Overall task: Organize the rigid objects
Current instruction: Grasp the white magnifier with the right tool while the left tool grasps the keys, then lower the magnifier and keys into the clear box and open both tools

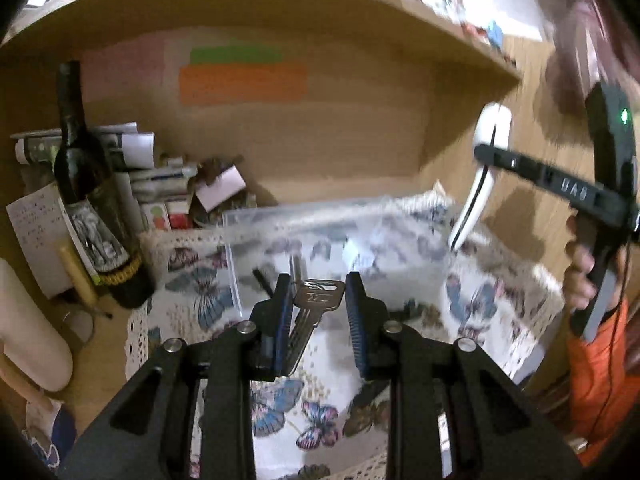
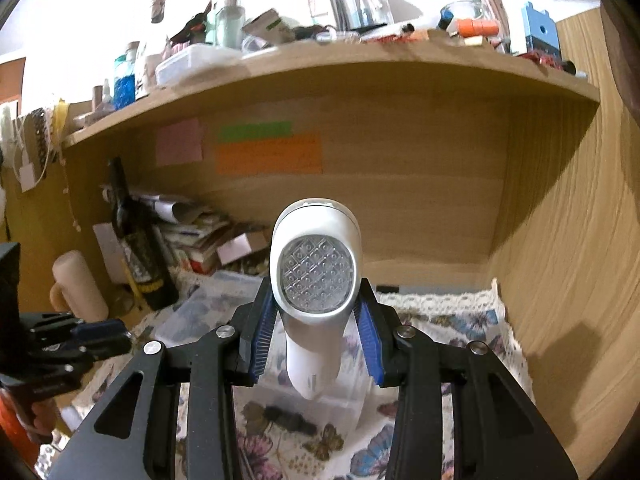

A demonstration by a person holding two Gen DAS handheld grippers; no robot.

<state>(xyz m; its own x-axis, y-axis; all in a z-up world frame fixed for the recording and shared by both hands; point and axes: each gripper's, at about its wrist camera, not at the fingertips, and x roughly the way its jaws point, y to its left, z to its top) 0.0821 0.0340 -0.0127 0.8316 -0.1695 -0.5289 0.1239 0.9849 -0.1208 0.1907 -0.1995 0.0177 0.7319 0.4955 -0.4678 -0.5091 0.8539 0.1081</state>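
Note:
My left gripper [image 1: 318,304] stands open over the butterfly cloth [image 1: 288,400]; a silver key [image 1: 314,312] rests against its left pad, apart from the right pad. Beyond it sits a clear plastic box [image 1: 320,232]. My right gripper [image 2: 316,320] is shut on a white handheld device with a round clear grille [image 2: 316,276], held upright above the clear box [image 2: 320,400]. The same device [image 1: 482,176] and the right gripper show at the right of the left wrist view. The left gripper [image 2: 100,336] shows at the left edge of the right wrist view.
A dark wine bottle [image 1: 88,200] stands at the left, next to stacked papers and small boxes [image 1: 160,184]. A wooden shelf [image 2: 360,68] crowded with bottles and jars hangs overhead. A wooden side wall [image 2: 568,240] closes the right. Sticky notes [image 2: 268,152] are on the back panel.

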